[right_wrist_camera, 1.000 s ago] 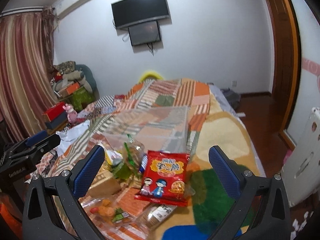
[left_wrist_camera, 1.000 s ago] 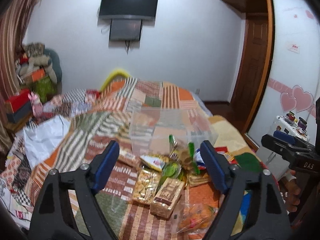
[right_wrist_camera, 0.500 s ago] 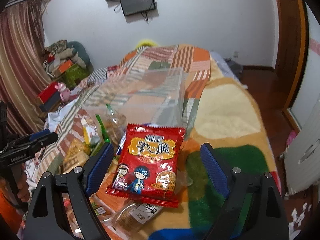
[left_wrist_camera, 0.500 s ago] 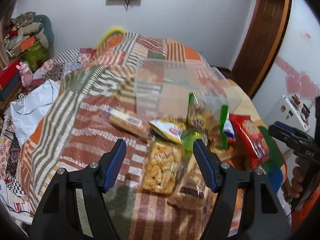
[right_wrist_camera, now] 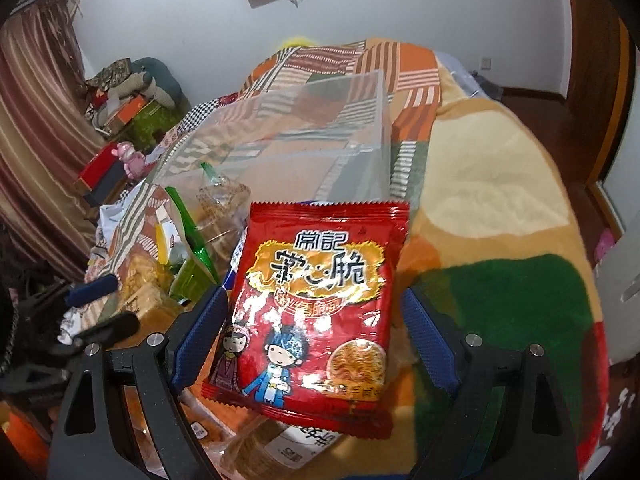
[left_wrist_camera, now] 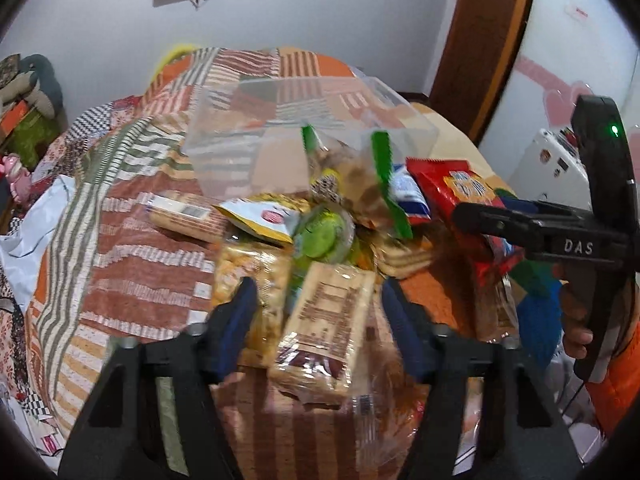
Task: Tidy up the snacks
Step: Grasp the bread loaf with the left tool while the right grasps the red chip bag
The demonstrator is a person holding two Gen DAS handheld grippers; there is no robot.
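A pile of snack packets lies on a patchwork bedspread in front of a clear plastic box (left_wrist_camera: 256, 128) (right_wrist_camera: 304, 120). My left gripper (left_wrist_camera: 318, 312) is open, its fingers either side of a brown-printed cracker pack (left_wrist_camera: 330, 320) and beside a bag of yellow puffs (left_wrist_camera: 252, 280). My right gripper (right_wrist_camera: 316, 328) is open, its fingers either side of a red noodle-snack packet (right_wrist_camera: 316, 300), which also shows in the left wrist view (left_wrist_camera: 460, 192). Neither gripper holds anything. A green-clipped bag (left_wrist_camera: 352, 184) and a yellow-white packet (left_wrist_camera: 264, 216) lie nearer the box.
A long biscuit pack (left_wrist_camera: 184, 216) lies apart at the left of the pile. A yellow and green blanket (right_wrist_camera: 500, 220) covers the bed's right side. Clutter and a red box (right_wrist_camera: 100, 172) stand by the left wall. A wooden door (left_wrist_camera: 480, 40) is at the back right.
Both grippers have moved down and forward toward the pile. The left now brackets the cracker pack; the right brackets the red packet. Both stay open.
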